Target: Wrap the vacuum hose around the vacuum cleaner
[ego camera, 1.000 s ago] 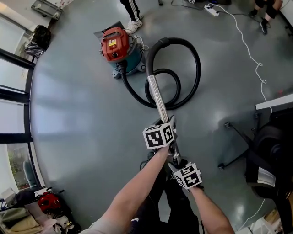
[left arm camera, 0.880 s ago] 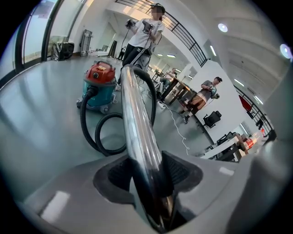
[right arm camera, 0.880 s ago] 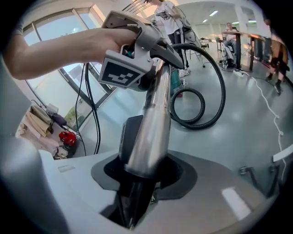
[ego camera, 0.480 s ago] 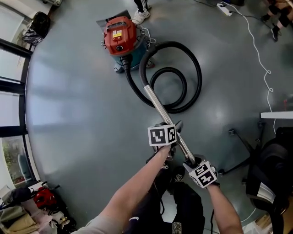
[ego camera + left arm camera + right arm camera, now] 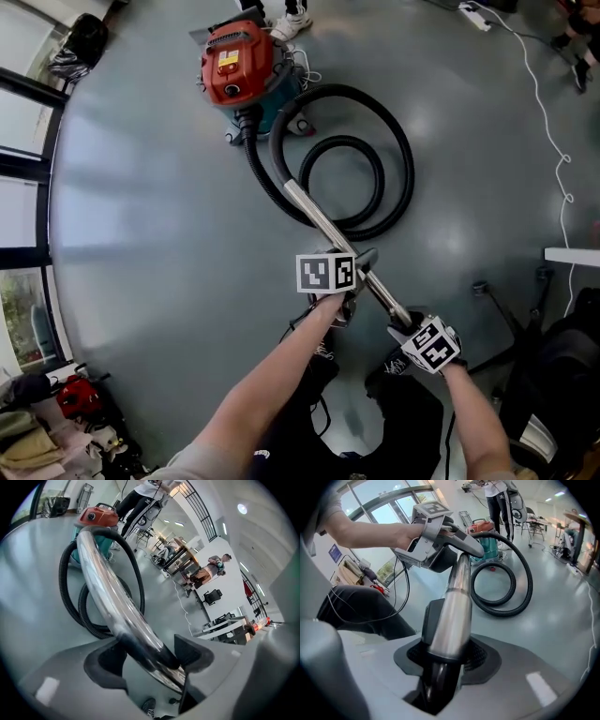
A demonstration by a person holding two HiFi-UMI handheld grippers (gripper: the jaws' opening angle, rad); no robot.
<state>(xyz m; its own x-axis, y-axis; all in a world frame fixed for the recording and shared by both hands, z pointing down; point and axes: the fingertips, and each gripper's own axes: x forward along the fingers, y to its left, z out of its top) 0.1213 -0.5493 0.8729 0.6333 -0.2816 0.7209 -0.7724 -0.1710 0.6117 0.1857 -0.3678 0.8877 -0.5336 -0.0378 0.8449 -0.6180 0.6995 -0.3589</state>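
The vacuum cleaner [image 5: 239, 70], red on top with a teal drum, stands on the grey floor at the upper left. Its black hose [image 5: 398, 178] lies beside it in two loops and ends in a chrome wand [image 5: 323, 225]. My left gripper [image 5: 352, 267] is shut on the wand's middle, seen close up as the left gripper [image 5: 150, 653] round the wand [image 5: 108, 588]. My right gripper [image 5: 405, 323] is shut on the wand's near end, seen close up as the right gripper [image 5: 445, 648] round the wand [image 5: 457, 597]. The wand is lifted and points toward the vacuum cleaner [image 5: 485, 531].
A person's feet [image 5: 281, 17] stand just behind the vacuum. A white cable [image 5: 553, 141] and power strip [image 5: 473, 17] run along the right. A chair base [image 5: 497, 281] and a dark bag [image 5: 562, 356] sit at the right; bags [image 5: 37, 412] lie bottom left by the windows.
The wand has swung: its far end moved left toward the vacuum while my right gripper moved right and down. Both grippers keep their hold. The hose loops shifted slightly.
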